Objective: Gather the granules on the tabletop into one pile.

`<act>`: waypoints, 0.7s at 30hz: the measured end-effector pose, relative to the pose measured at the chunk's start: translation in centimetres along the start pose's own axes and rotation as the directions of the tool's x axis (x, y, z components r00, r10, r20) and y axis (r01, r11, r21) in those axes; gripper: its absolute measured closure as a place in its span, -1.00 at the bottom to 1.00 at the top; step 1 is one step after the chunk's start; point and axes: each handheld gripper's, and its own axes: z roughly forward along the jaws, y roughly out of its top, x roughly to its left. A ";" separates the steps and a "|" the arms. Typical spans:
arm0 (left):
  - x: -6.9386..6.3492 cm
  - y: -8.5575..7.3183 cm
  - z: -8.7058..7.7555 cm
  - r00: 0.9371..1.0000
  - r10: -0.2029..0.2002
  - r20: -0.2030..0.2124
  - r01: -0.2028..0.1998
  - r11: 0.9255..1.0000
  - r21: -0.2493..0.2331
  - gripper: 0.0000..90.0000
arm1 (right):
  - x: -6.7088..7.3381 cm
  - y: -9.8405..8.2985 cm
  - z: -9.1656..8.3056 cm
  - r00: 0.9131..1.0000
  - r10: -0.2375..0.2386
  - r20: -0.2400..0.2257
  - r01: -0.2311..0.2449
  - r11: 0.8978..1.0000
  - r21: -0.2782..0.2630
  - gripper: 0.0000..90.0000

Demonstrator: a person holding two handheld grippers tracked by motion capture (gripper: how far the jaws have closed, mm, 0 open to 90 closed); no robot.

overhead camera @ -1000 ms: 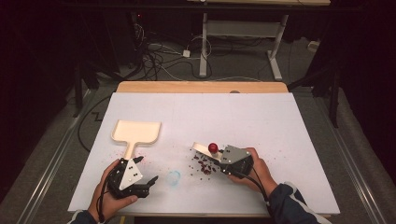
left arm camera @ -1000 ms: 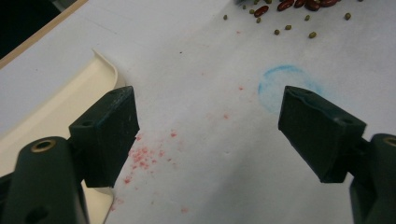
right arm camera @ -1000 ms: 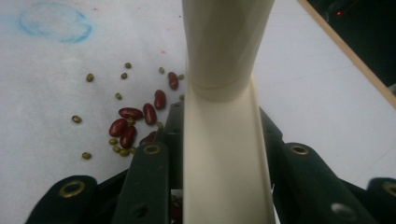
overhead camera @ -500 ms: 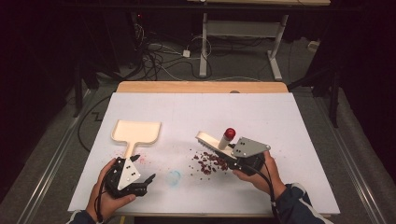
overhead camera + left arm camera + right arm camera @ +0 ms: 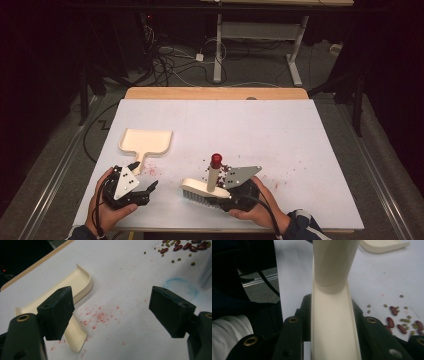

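The brush, a light, rigid cream plastic part with soft bristles, sits near the front edge of the table, clamped at its flat back by the nearly closed right gripper; judged from this, the flat back is the correct hold, since the smooth round handle could slip. The left gripper rests with its jaws wide apart and empty, just beside the handle of the dustpan towards the left edge. The right gripper view resolves the scattered beans individually, whereas the high view shows the whole layout.
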 end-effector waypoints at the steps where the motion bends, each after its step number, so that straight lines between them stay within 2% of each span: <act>1: -0.1 0.0 0.0 1.000 -0.008 0.005 0.008 1.000 0.004 -0.57 | -0.1 -0.1 0.4 1.000 0.007 0.005 -0.007 1.000 0.012 0.50; 3: -0.3 0.1 0.0 1.000 -0.008 0.013 0.008 1.000 -0.005 -0.57 | -0.6 -0.3 1.2 0.999 0.022 0.030 -0.023 0.999 0.024 0.50; 5: -0.4 0.2 0.0 1.000 -0.007 0.021 0.008 1.000 -0.007 -0.57 | -1.3 -0.3 1.4 0.997 0.051 0.056 -0.052 0.999 0.009 0.50; 6: -0.4 0.2 0.1 1.000 -0.009 0.026 0.009 1.000 -0.008 -0.57 | -1.7 -0.3 1.4 0.995 0.058 0.084 -0.059 0.998 0.011 0.50; 7: -0.5 0.2 0.1 1.000 -0.006 0.028 0.006 1.000 -0.006 -0.57 | -2.1 -0.4 1.4 0.992 0.080 0.094 -0.081 0.997 0.007 0.50; 9: -0.6 0.2 0.2 0.999 -0.001 0.036 0.001 1.000 -0.004 -0.57 | -3.0 -0.5 1.3 0.989 0.094 0.118 -0.095 0.995 0.007 0.50; 14: -1.0 0.3 0.5 0.998 0.008 0.054 -0.008 1.000 0.000 -0.57 | -4.9 -0.8 0.6 0.979 0.134 0.152 -0.133 0.991 -0.013 0.50; 17: -1.2 0.4 0.6 0.998 0.020 0.055 -0.021 1.000 0.005 -0.57 | -5.5 -0.9 0.0 0.977 0.136 0.166 -0.136 0.991 -0.016 0.50; 21: -1.1 0.4 0.5 0.998 0.017 0.052 -0.017 1.000 0.000 -0.57 | -5.3 -0.7 -1.7 0.978 0.109 0.176 -0.104 0.994 -0.034 0.50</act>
